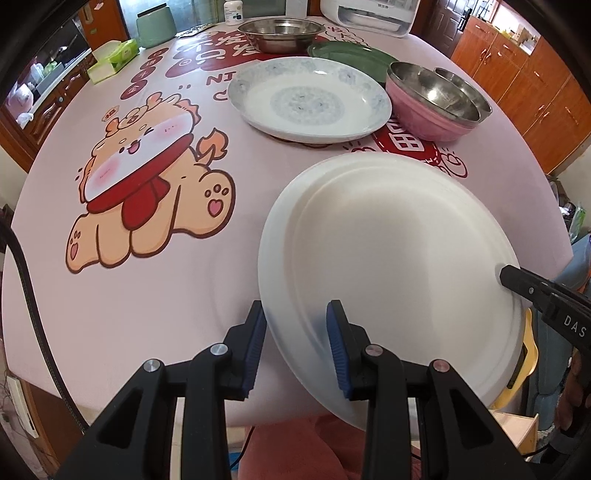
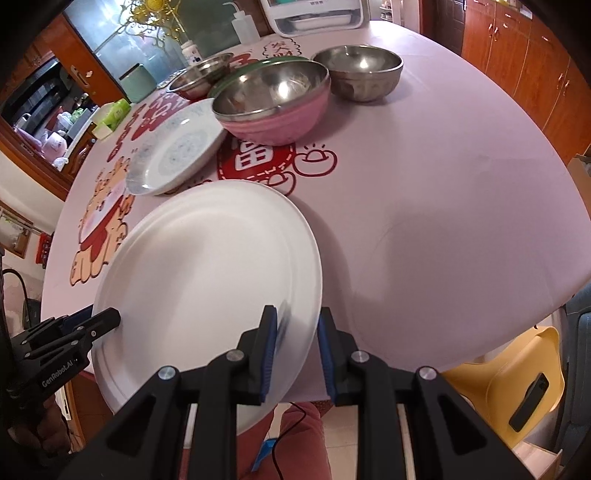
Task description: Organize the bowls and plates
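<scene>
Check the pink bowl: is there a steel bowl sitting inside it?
Yes, the right wrist view shows a steel bowl nested inside the pink bowl, its rim just above the pink one's.

You have the large plate (image 1: 388, 277) at the table's (image 1: 147, 295) near edge, partly past it, with the left gripper (image 1: 295, 343) on its left rim and the right gripper (image 2: 295, 347) on its right rim; beyond it lies the patterned plate (image 1: 308, 99); right of that sits a bowl (image 1: 432, 103) nested in another, with a single bowl (image 2: 358, 72) further right; behind them stand a wide basin (image 1: 280, 33) and a flat dish (image 1: 351, 55); a tissue box (image 1: 114, 59) sits far left.
</scene>
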Tool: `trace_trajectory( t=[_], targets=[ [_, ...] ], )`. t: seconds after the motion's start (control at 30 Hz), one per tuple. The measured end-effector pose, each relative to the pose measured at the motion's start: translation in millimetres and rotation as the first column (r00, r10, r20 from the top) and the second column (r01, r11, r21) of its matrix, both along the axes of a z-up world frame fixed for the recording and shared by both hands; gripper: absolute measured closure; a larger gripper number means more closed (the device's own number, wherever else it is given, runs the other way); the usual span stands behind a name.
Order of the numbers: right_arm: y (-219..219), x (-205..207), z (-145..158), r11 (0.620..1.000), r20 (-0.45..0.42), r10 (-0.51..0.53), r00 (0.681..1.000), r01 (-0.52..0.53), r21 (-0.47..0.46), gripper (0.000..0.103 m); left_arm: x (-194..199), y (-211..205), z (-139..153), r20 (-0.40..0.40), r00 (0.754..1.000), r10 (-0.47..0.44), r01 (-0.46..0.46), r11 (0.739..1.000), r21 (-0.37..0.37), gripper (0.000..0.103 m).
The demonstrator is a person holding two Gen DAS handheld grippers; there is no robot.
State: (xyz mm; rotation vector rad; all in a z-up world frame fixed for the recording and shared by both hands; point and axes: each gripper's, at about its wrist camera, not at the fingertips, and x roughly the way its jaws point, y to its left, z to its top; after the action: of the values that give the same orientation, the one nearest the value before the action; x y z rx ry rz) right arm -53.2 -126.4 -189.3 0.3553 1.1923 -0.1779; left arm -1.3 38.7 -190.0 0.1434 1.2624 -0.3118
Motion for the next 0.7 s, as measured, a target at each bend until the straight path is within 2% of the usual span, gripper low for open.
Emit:
trace_trajectory(
  t=[0.43, 0.7],
  targets=[
    [-3.7, 10.6, -12.6, 0.999, -0.021, -0.025, 0.999, 0.024, -0.027, 0.08, 14.4, -12.3, -19.4, -0.026, 1.0, -0.009, 0.01, 0.999, 0.031, 0.072],
    [-3.8, 7.8, -15.1, 0.999, -0.007, -0.04, 0.999, 0.04, -0.01, 0.079, 9.1, -8.4, -17.5, 0.004, 1.0, -0.006, 0.006, 0.999, 0.045, 0.07]
  ],
)
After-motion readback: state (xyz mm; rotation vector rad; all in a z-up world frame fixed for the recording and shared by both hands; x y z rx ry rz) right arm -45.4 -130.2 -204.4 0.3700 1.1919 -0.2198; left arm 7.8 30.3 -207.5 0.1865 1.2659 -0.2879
